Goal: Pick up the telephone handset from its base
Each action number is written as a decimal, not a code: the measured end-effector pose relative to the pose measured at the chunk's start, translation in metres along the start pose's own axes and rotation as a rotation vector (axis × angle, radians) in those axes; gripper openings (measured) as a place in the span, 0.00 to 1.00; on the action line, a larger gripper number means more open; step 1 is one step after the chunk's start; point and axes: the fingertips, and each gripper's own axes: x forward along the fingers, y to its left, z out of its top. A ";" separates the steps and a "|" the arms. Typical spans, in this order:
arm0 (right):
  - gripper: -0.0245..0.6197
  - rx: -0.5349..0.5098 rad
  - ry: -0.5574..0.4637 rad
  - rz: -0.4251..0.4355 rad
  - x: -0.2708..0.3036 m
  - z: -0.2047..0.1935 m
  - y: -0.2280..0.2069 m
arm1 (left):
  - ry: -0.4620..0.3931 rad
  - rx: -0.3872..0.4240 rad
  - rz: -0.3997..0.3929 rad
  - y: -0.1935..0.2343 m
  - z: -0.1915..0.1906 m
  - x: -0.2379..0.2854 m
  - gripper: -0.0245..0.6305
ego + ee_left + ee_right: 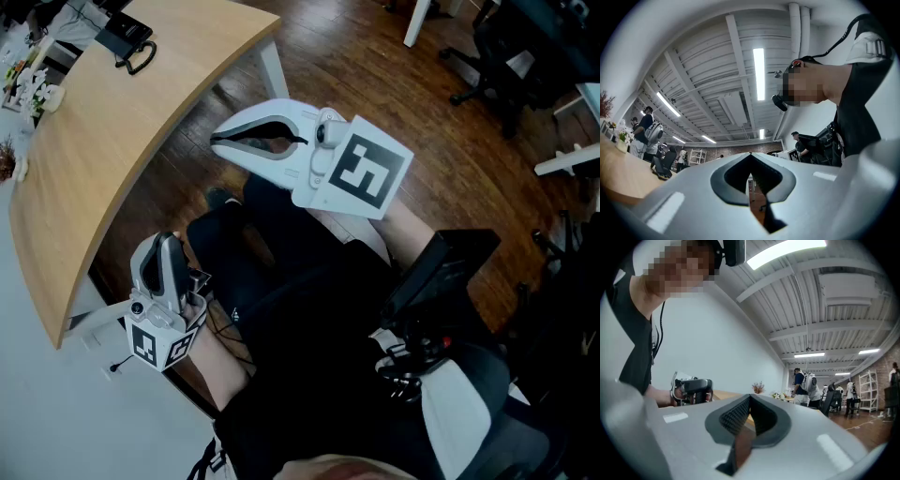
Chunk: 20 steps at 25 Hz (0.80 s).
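Observation:
The black telephone [125,36] sits at the far end of the curved wooden desk [103,141], a looped cord beside it; I cannot make out the handset on its own. Both grippers are held over the person's lap, well short of the phone. My left gripper [163,238] is low by the desk's near edge, shut and empty; its tips [750,153] meet against the ceiling. My right gripper [217,141] is higher, near the desk's curved side, shut with nothing in it, and its tips [750,396] touch. The left gripper [691,391] shows in the right gripper view.
Small white items and flowers [33,89] crowd the desk's far left end. Black office chairs [511,47] stand on the wood floor at the back right. The seat's armrest with a black device [441,272] is at my right. People [802,383] stand in the background.

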 end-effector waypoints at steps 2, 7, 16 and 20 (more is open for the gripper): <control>0.04 -0.002 0.001 0.000 0.000 -0.001 0.000 | 0.003 0.001 0.000 0.001 -0.001 0.000 0.04; 0.04 0.002 0.007 0.000 0.001 -0.002 -0.001 | 0.016 0.002 0.003 0.002 -0.003 0.001 0.04; 0.05 0.001 0.015 0.000 0.001 -0.003 -0.001 | 0.023 0.001 0.005 0.003 -0.005 0.001 0.04; 0.04 0.002 0.019 0.000 0.001 -0.004 -0.001 | 0.027 -0.001 0.005 0.002 -0.007 0.001 0.04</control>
